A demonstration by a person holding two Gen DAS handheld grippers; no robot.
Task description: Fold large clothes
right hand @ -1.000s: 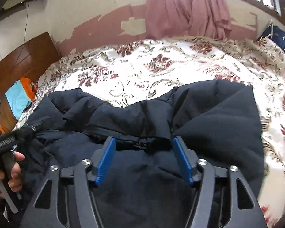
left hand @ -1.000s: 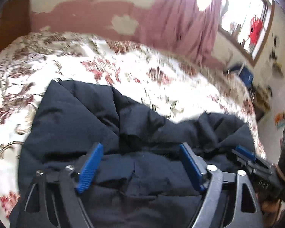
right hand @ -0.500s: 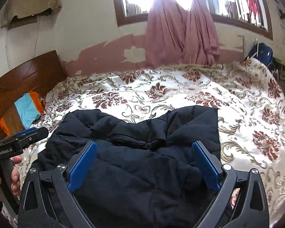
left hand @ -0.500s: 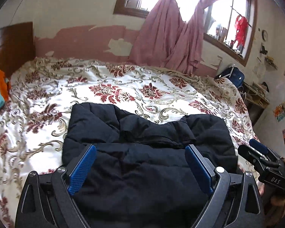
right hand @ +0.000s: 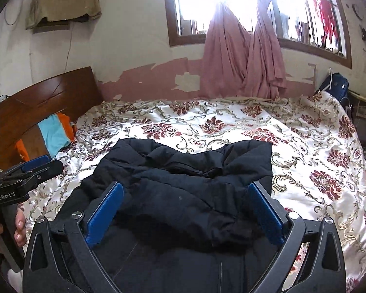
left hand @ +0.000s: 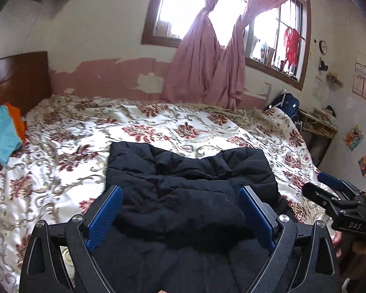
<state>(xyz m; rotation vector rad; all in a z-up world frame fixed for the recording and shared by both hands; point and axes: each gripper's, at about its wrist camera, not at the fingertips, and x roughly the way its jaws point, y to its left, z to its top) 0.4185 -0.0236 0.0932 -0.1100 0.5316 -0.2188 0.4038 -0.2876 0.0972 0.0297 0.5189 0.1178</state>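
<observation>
A dark navy padded jacket (left hand: 190,185) lies folded in a rough rectangle on the floral bedspread (left hand: 158,127). It also shows in the right wrist view (right hand: 190,180). My left gripper (left hand: 180,210) is open, raised above the jacket's near half, holding nothing. My right gripper (right hand: 185,207) is open too, raised above the jacket and empty. The right gripper also shows at the right edge of the left wrist view (left hand: 329,193). The left gripper shows at the left edge of the right wrist view (right hand: 36,168).
A wooden headboard (right hand: 41,100) stands at the left with turquoise and orange clothes (right hand: 53,134) against it. Pink curtains (left hand: 207,68) hang at the window behind the bed. A blue bag (left hand: 285,102) and a low shelf (left hand: 317,122) stand at the right.
Both grippers have lifted up and back from the jacket, and their jaws have opened wider. The jacket lies where it was, now seen from farther away.
</observation>
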